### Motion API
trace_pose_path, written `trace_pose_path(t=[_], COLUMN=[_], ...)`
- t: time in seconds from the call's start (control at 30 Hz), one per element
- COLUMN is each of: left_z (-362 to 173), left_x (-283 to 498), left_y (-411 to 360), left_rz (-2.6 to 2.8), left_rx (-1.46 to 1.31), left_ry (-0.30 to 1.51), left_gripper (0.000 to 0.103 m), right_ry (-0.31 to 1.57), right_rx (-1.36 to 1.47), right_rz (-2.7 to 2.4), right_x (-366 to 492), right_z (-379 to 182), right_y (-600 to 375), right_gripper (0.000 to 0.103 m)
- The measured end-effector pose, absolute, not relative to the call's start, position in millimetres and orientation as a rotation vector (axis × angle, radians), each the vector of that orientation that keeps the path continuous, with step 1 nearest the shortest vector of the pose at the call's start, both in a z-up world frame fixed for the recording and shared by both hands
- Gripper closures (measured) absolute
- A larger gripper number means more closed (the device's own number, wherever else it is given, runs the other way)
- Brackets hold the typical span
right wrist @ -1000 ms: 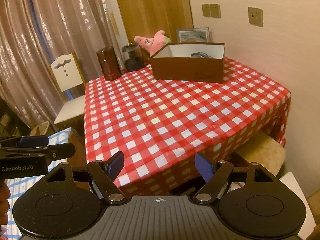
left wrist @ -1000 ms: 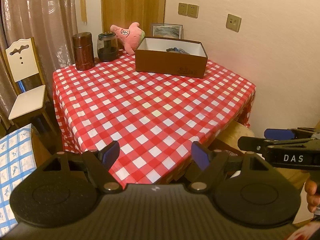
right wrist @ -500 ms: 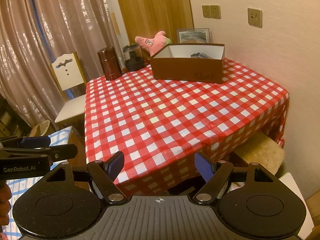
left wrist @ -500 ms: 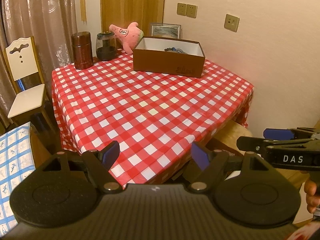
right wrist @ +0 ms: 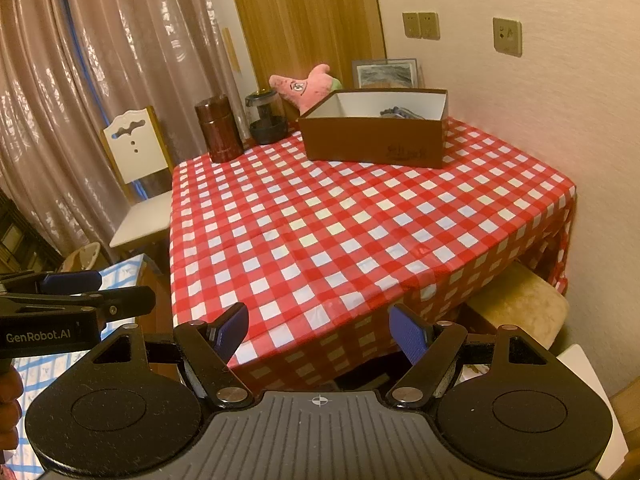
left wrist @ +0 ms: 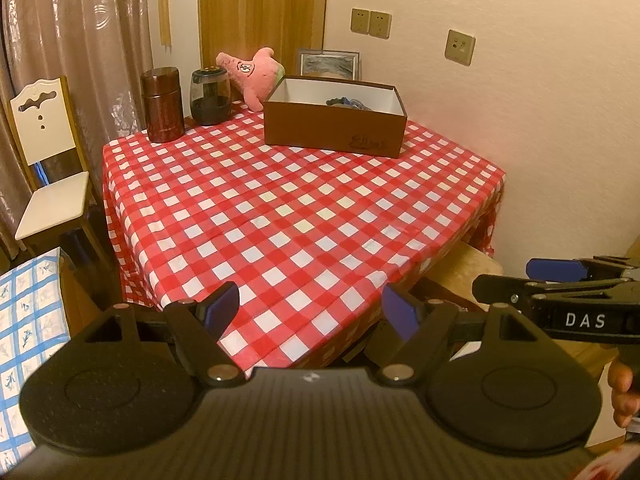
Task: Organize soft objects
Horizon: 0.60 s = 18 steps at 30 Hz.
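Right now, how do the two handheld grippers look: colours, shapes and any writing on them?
Both are black. The left gripper and the right gripper each have a ribbed body, two round discs, silver pivot pins and angled fingers tipped with blue pads. White lettering on their sides reads "GenRobot.AI" on the left and "DAS" on the right. No cables or sleeves show.

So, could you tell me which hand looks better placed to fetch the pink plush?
Probably left. The plush sits at the table's far left corner, behind the box; both grippers, left and right, hover open off the near edge.
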<state>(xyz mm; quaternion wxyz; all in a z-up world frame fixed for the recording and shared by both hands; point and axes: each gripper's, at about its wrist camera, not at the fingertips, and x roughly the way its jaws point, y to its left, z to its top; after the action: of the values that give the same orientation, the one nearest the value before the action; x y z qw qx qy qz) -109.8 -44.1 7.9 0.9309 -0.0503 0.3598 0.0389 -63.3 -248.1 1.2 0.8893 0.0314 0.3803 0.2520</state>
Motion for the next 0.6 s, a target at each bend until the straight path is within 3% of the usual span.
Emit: trace_pose_path(t=[0.6], left_z=[6.9], left_x=[-108.2], left_y=[-45.1], left_rz=[0.081], left_rx=[-0.103], left_ry=[0.736], left_gripper=[0.026], right_ry=[0.789], right_rx=[0.066], right_rz=[0.524], right_x=[-63.1], right_z=[1.1], right_y=[-249.6], right_gripper=[0.026])
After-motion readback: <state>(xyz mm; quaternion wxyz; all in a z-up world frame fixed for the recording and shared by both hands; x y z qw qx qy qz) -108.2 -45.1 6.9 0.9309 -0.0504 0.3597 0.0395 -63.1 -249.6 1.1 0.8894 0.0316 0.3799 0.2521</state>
